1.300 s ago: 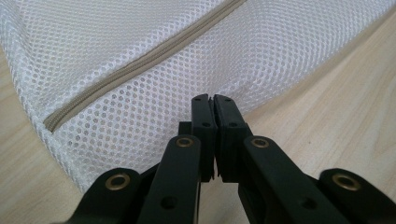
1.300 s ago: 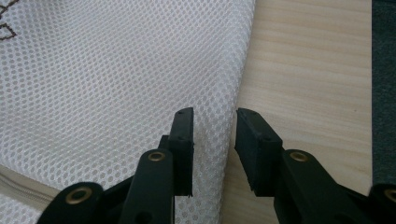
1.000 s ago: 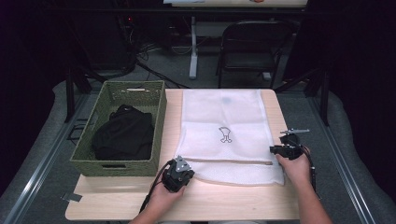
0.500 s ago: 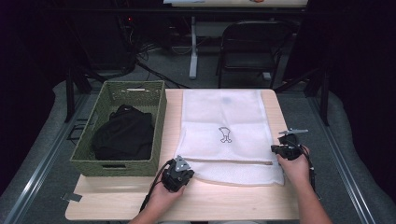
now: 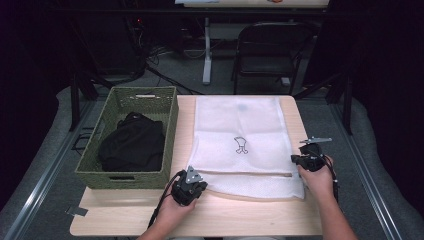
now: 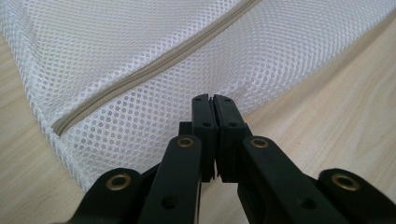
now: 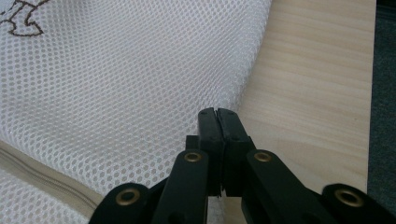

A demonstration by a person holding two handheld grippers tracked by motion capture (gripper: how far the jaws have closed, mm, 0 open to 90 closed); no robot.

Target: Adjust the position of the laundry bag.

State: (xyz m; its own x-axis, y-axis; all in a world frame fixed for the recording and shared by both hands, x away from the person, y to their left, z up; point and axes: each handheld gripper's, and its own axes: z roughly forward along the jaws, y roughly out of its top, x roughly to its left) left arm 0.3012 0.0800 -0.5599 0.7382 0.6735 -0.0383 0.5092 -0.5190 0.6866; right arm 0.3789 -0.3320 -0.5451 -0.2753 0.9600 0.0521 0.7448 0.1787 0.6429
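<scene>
At the left of the high view a green woven basket (image 5: 127, 137) sits on the wooden table (image 5: 250, 215), with a black garment (image 5: 132, 147) bundled inside it. Just right of the basket, filling the middle of the frame, a white mesh laundry bag (image 5: 242, 145) lies flat, a small dark emblem (image 5: 241, 145) near its centre and a beige zipper (image 5: 250, 174) running across near its lower edge. At lower centre-left, the left gripper (image 5: 190, 186) sits at the bag's lower left corner; in the left gripper view its jaws are pressed together over the mesh edge (image 6: 154, 84), though whether they pinch the fabric cannot be told. At the right, the right gripper (image 5: 306, 161) meets the bag's right edge near the zipper's end, its jaws likewise closed tight against the mesh rim (image 7: 116, 84), grip uncertain.
</scene>
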